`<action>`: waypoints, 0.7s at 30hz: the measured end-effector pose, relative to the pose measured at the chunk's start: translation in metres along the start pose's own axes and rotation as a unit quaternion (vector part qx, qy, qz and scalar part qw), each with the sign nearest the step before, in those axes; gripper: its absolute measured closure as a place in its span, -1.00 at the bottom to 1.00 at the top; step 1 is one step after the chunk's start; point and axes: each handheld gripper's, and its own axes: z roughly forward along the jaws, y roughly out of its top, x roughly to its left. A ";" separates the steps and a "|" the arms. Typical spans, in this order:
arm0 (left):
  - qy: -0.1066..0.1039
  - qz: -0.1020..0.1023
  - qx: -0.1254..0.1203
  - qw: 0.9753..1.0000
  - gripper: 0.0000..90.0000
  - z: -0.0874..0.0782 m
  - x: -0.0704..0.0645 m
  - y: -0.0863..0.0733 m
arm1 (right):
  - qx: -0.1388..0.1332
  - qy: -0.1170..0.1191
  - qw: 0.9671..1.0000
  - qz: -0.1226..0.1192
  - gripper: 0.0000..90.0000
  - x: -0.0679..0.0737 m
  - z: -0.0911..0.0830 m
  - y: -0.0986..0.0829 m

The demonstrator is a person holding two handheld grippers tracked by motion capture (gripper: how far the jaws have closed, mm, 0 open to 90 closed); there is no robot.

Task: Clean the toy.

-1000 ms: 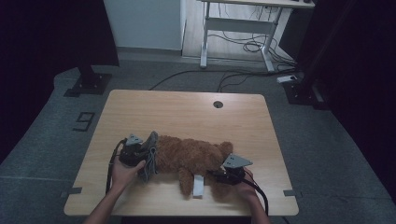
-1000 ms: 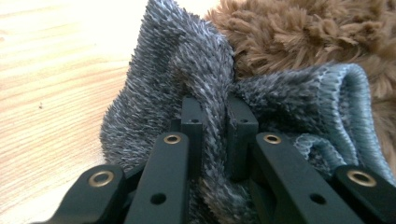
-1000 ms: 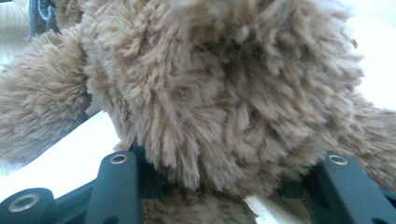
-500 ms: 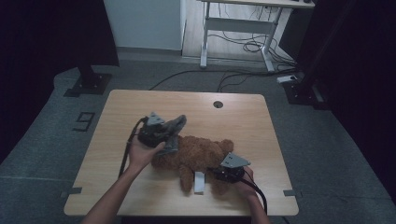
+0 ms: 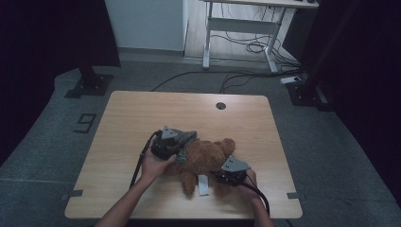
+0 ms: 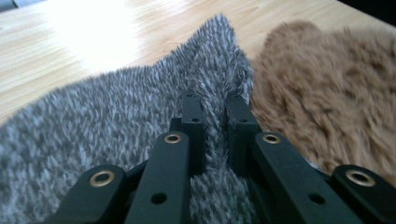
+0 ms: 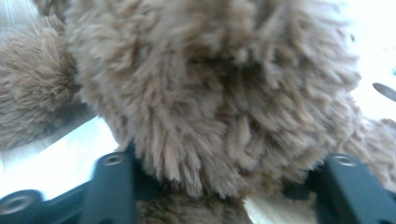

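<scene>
Lying on a wooden bench (image 5: 142,113), a brown teddy bear (image 5: 205,158) is clamped by the right tongs (image 5: 226,176), while the left tongs (image 5: 182,144) pinch grey fuzzy fabric (image 6: 116,107).

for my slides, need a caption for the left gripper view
Left gripper pinching a fold of grey fuzzy cloth beside a brown plush toy on a wooden table.

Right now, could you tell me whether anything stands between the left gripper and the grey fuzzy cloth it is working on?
Nothing visible does. The left gripper is shut on a fold of the grey fuzzy cloth, which sits directly between its jaws. The brown plush toy lies beside the cloth, not in front of it.
</scene>
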 end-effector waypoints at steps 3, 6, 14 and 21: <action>-0.001 0.005 -0.019 1.000 0.80 -0.007 -0.007 -0.012 | 0.006 0.011 1.000 0.014 -0.33 0.000 -0.004 -0.001; -0.009 -0.003 -0.033 0.999 0.81 -0.010 -0.009 -0.021 | 0.015 0.034 0.998 0.047 -0.51 -0.002 -0.010 -0.006; -0.015 0.002 -0.054 0.998 0.81 -0.017 -0.016 -0.034 | -0.060 0.066 0.985 0.145 -0.68 -0.019 -0.046 -0.008; -0.015 0.001 -0.063 0.998 0.81 -0.020 -0.019 -0.040 | -0.059 0.072 0.971 0.219 -0.75 -0.025 -0.039 0.013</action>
